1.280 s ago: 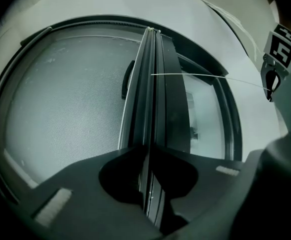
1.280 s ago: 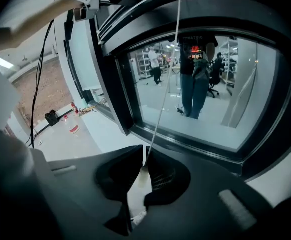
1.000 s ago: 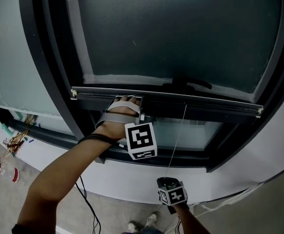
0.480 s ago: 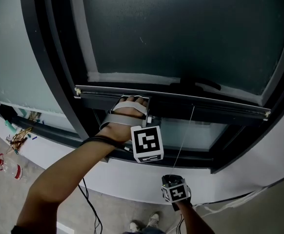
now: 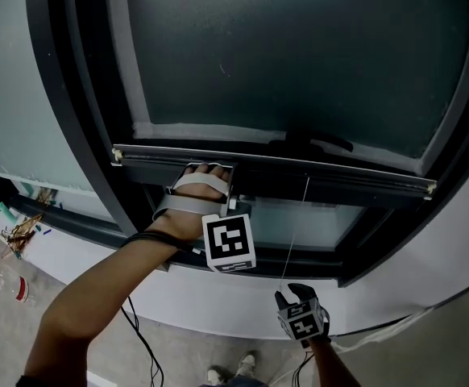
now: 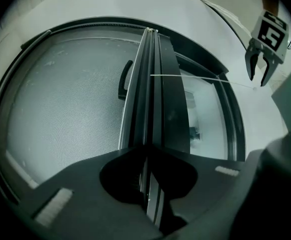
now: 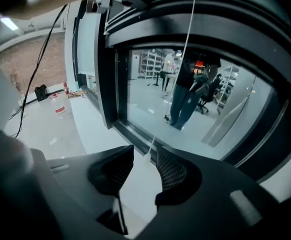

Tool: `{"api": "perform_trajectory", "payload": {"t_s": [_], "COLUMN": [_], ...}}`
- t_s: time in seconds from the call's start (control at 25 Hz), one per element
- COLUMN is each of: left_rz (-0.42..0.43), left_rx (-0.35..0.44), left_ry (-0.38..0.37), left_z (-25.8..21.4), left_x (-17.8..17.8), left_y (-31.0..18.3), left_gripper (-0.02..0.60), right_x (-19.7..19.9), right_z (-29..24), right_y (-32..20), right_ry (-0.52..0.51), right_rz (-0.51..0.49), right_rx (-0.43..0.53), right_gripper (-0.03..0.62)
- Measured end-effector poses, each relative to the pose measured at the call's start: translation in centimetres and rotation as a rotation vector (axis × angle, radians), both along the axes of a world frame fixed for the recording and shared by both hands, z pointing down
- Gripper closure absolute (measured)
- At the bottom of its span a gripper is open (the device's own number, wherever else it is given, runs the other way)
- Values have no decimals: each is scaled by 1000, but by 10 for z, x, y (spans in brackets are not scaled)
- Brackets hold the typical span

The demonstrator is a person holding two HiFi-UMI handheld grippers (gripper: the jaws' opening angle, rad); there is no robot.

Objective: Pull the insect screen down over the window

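The insect screen's dark mesh [image 5: 299, 55] covers the upper window. Its bottom bar [image 5: 339, 176] runs across the middle of the head view. My left gripper [image 5: 233, 190] is shut on that bar; in the left gripper view the jaws [image 6: 148, 149] pinch the bar [image 6: 150, 84] edge-on. A thin white pull cord [image 5: 295, 232] hangs from the bar. My right gripper [image 5: 293, 295] sits low at the cord's end. Its jaws have just been opening, and the cord tip [image 7: 149, 149] lies loose between the open fingers [image 7: 145, 156].
The dark window frame [image 5: 73, 135] and a black handle [image 5: 315, 142] surround the screen. Below them runs a white sill [image 5: 218, 293]. Cables [image 5: 142, 337], a bottle [image 7: 59, 104] and clutter [image 5: 13, 236] lie at the left. The person's shoes [image 5: 246, 365] show on the floor.
The right gripper has shifted to the right and its jaws have opened off the cord. The left gripper has stayed on the bar.
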State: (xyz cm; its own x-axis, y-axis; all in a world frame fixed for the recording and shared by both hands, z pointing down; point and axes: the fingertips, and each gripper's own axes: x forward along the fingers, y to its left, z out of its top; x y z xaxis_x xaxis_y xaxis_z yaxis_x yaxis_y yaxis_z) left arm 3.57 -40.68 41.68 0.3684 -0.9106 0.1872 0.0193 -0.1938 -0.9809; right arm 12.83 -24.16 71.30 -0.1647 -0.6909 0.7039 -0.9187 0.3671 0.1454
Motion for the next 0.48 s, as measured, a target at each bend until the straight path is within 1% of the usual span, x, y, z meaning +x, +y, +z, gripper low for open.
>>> {"api": "perform_trajectory", "payload": {"t_s": [0.04, 0.12, 0.2, 0.24, 0.28, 0.32, 0.36, 0.4, 0.48], "left_rz": [-1, 5, 4, -2, -6, -8, -9, -9, -10], "left_rx": [6, -11, -11, 1, 8, 9, 8, 6, 4], "left_ry": [-3, 10, 12, 3, -2, -4, -4, -4, -3], "left_z": [0, -1, -2, -3, -3, -3, -3, -3, -3], "left_x": [0, 0, 0, -1, 0, 1, 2, 4, 6], "left_y": [0, 2, 2, 0, -1, -2, -2, -2, -1], "left_gripper": [543, 543, 543, 543, 543, 543, 543, 544, 543], "right_x": [14, 46, 84, 103, 122, 139, 154, 167, 185], "right_z": [-17, -64, -128, -165, -202, -235, -260, -278, -295], "right_y": [2, -1, -10, -17, -23, -30, -37, -45, -59], "right_ry": [20, 83, 193, 271, 368, 479, 593, 702, 875], "right_rz": [11, 32, 48, 48, 39, 20, -5, -33, -95], "right_rx": [37, 142, 285, 363, 432, 481, 505, 508, 480], "right_gripper": [447, 430, 423, 415, 407, 400, 389, 385, 382]}}
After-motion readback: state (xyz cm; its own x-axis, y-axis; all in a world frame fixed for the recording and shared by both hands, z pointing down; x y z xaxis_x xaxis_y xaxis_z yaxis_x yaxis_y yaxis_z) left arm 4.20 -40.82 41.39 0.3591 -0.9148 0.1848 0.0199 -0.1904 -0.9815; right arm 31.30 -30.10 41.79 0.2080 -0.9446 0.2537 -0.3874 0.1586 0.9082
